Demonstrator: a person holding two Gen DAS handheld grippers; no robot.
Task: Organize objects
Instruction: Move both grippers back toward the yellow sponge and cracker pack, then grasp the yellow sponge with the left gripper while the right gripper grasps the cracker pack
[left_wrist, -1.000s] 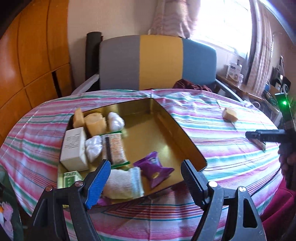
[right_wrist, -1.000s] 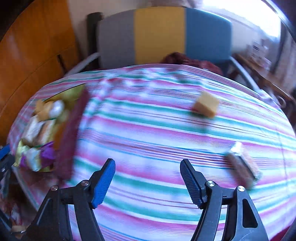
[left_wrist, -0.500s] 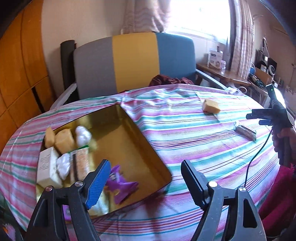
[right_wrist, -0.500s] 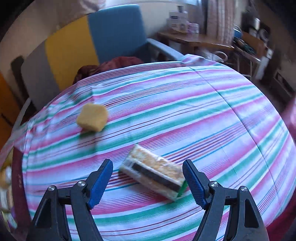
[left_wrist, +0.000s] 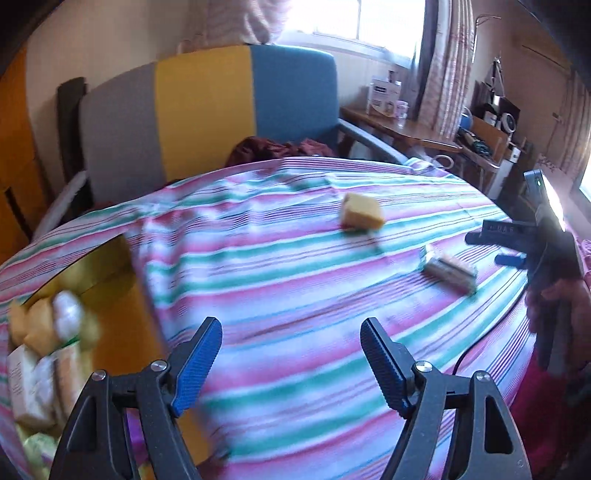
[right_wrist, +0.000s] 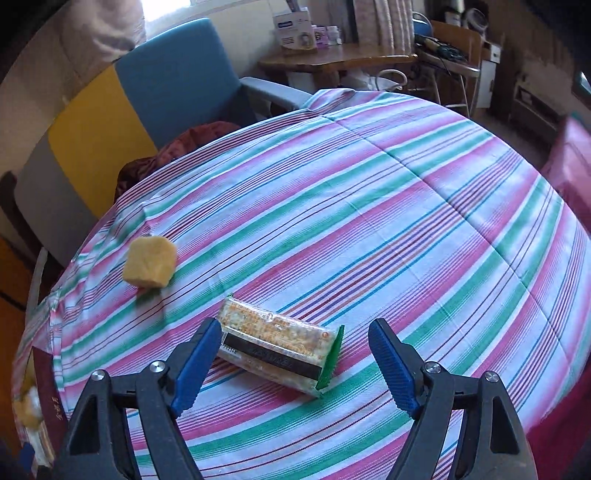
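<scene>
A: Where is your right gripper (right_wrist: 291, 363) at this moment?

B: It hangs over the near part of the striped tablecloth (right_wrist: 406, 206), jaws spread and just now widening. The wrapped cracker bar (right_wrist: 277, 349) lies flat on the cloth between your blue pads, nearer the left one; whether that pad touches it I cannot tell. The right pad stands clear of the green end of the wrapper.

A: And the other loose piece?

B: The yellow sponge block (right_wrist: 149, 266) sits farther off and to the left of the bar, apart from it.

A: What about your left gripper (left_wrist: 291, 365)?

B: Its jaws are spread wide with only tablecloth between them. To its left the gold tray (left_wrist: 122, 314) holds a blurred huddle of packets and small boxes. From that side you can see your right hand (left_wrist: 554, 306) on its gripper at the far right edge, close by the bar.

A: Anything behind the table?

B: A chair (left_wrist: 207, 122) in grey, yellow and blue.
</scene>
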